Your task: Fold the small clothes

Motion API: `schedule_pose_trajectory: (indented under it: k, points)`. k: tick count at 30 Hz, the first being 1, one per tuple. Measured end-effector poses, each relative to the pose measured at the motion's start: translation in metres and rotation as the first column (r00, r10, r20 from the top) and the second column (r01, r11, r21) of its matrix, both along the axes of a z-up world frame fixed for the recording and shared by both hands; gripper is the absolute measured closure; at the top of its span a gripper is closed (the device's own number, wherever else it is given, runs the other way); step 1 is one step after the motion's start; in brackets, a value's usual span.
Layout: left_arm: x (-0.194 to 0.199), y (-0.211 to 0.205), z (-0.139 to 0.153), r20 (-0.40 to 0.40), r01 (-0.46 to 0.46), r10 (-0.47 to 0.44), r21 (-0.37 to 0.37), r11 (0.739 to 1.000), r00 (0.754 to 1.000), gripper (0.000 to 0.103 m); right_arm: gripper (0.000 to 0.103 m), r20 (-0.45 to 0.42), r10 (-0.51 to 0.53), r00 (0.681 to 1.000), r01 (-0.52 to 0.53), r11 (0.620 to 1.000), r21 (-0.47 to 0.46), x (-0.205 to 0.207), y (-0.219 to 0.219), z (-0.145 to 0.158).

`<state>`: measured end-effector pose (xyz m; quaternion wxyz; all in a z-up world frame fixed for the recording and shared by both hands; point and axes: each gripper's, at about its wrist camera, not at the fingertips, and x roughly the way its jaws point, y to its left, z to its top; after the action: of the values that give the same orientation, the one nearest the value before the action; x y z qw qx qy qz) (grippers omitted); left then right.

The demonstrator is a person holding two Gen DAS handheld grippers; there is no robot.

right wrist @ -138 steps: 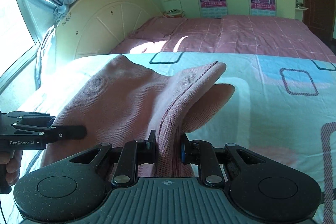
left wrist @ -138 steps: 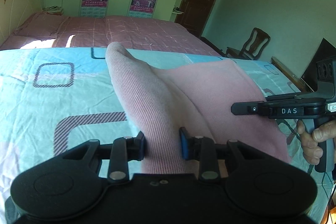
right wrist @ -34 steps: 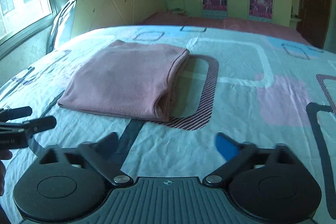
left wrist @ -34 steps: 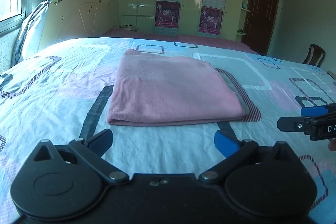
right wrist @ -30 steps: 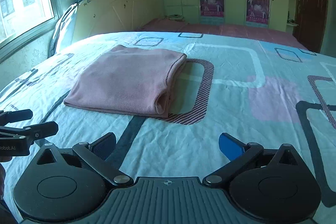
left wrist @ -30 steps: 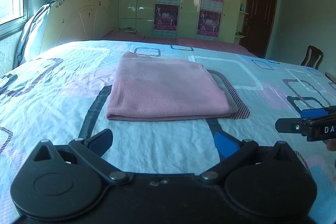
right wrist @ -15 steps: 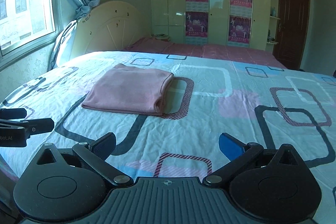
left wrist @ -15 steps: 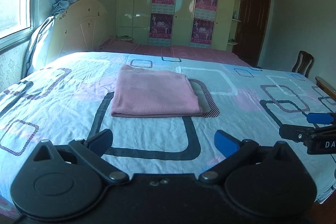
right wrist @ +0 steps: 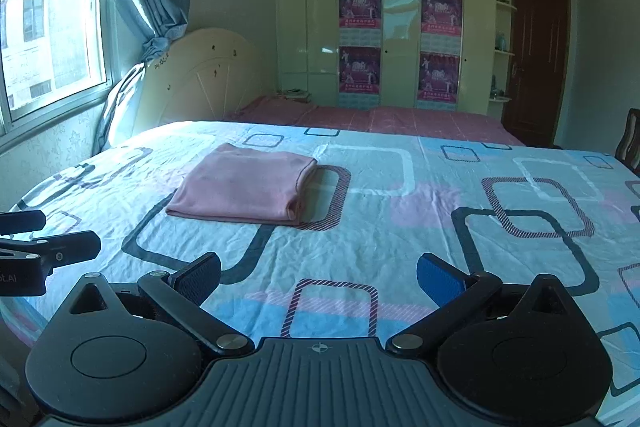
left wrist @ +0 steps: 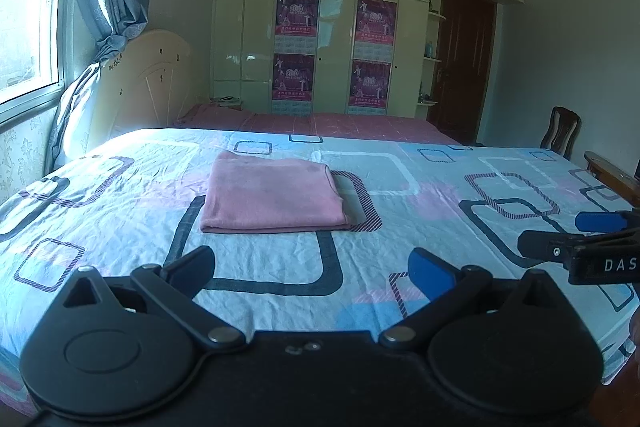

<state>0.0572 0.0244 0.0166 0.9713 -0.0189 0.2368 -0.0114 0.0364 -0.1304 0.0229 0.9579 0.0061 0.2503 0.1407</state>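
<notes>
Pink garment (left wrist: 272, 193) lies folded flat on patterned bedsheet (left wrist: 400, 251), mid-bed. Left tongs (left wrist: 312, 269) and right tongs (right wrist: 318, 277) both spread wide, empty, well apart from it.

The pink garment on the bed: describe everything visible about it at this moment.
The pink garment is a soft, finely knit-looking cloth folded into a neat, roughly rectangular stack of several layers. It lies flat on the patterned bedsheet, partly covering a dark striped square of the print. Its rounded folded edges and a darker seam show on the right side in the right wrist view. Nothing grips or touches it; only the sheet beneath does.
</notes>
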Motion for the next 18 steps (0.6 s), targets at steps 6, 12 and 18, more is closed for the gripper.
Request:
schedule_pose_trajectory:
  k: [6,12,18]
  points:
    - [-0.0041,-0.0042,0.0043,0.026,-0.003,0.002,0.008,1.0,1.0,0.001,0.0,0.013,0.005,1.0,-0.005,1.0,0.003,-0.0045,-0.0037,0.0034]
    - [-0.0054,-0.0039,0.0037,0.031,-0.012,0.012,0.002,1.0,0.999,0.001,0.0,0.019,0.018,1.0,-0.018,1.0,-0.007,-0.0044,-0.002,0.0044]
    - [-0.0055,-0.0021,0.0042,0.034,-0.012,0.012,0.004,1.0,0.999,0.001,0.0,0.017,0.026,1.0,-0.025,1.0,-0.012,-0.0015,-0.0002,0.0029]
